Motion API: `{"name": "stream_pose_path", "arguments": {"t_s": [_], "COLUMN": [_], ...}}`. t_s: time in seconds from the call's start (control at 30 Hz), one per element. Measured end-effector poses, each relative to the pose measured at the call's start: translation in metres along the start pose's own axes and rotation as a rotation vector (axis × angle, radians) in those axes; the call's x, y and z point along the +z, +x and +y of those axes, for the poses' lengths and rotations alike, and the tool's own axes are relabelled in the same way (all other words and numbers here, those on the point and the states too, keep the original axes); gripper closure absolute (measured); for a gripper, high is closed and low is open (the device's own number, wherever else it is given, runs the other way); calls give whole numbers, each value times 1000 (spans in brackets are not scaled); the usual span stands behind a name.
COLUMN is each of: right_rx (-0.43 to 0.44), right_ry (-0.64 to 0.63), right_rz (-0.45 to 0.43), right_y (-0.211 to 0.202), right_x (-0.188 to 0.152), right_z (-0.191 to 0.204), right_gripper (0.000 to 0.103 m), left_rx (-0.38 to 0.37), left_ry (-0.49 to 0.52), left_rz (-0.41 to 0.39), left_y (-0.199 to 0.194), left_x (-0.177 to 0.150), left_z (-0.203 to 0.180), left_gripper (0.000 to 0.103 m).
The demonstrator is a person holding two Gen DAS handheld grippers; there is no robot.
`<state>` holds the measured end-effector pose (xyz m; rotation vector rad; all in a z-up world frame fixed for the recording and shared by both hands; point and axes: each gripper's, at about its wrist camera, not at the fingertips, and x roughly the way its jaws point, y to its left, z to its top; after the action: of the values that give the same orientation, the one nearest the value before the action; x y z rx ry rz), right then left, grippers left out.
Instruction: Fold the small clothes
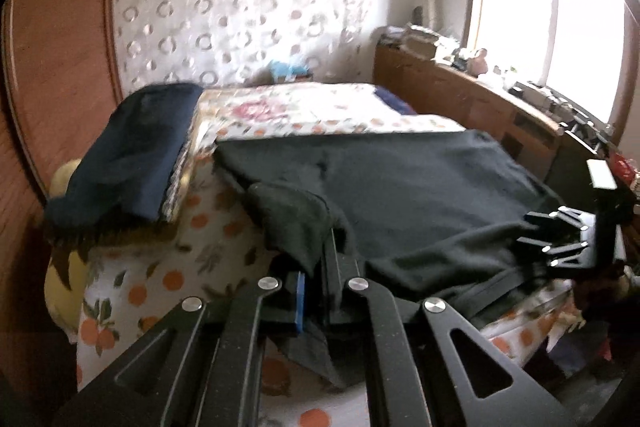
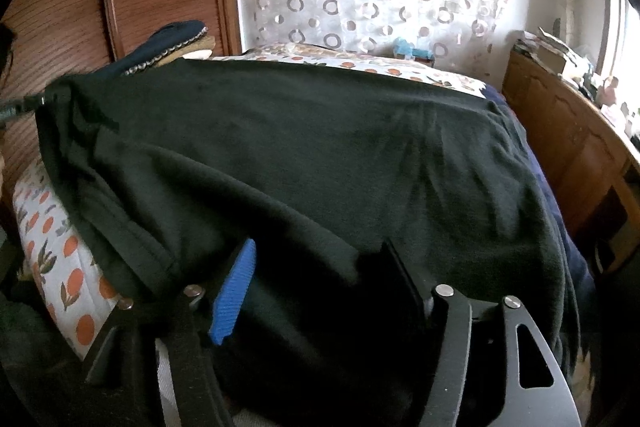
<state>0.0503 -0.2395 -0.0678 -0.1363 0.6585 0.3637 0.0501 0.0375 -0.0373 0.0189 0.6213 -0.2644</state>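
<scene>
Black garment [image 2: 304, 163] lies spread on bed [image 1: 132, 283]; left hand-held gripper [image 1: 320, 291] pinches its 9 o'clock edge, right hand-held gripper [image 2: 320, 291] spread over hem. Fold starting; next, right must pinch.

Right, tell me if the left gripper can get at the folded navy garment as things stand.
Probably not yet. The left gripper is shut on the black garment, so it would have to let go first. Otherwise the path to the navy garment on the bed looks unobstructed.
</scene>
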Motion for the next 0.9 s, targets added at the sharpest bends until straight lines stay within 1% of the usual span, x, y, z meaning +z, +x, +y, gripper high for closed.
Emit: {"name": "stream_pose_path", "arguments": {"t_s": [0.2,0.4,0.6,0.73,0.9], "right_rx": [-2,-5,-25,-45,-63], "right_ry": [11,45,76,80,103], "right_rz": [9,27,13,-5,-39], "right_y": [0,-4,-20,-31,-45], "right_x": [3,7,4,3,-2], "right_z": [-1,-10,-21,-22,-26], "right_gripper": [35,35,35,35,35], "left_rx": [-39,-67,-104,-140,-181], "left_ry": [41,94,143,172,205], "left_rz": [-31,-53,-64,-71,-71], "left_y": [-1,4,15,19,21], "left_x": [18,38,55,64,68], "left_z": [-19,-47,-79,-100,-125], "left_gripper": [97,97,97,97,97]}}
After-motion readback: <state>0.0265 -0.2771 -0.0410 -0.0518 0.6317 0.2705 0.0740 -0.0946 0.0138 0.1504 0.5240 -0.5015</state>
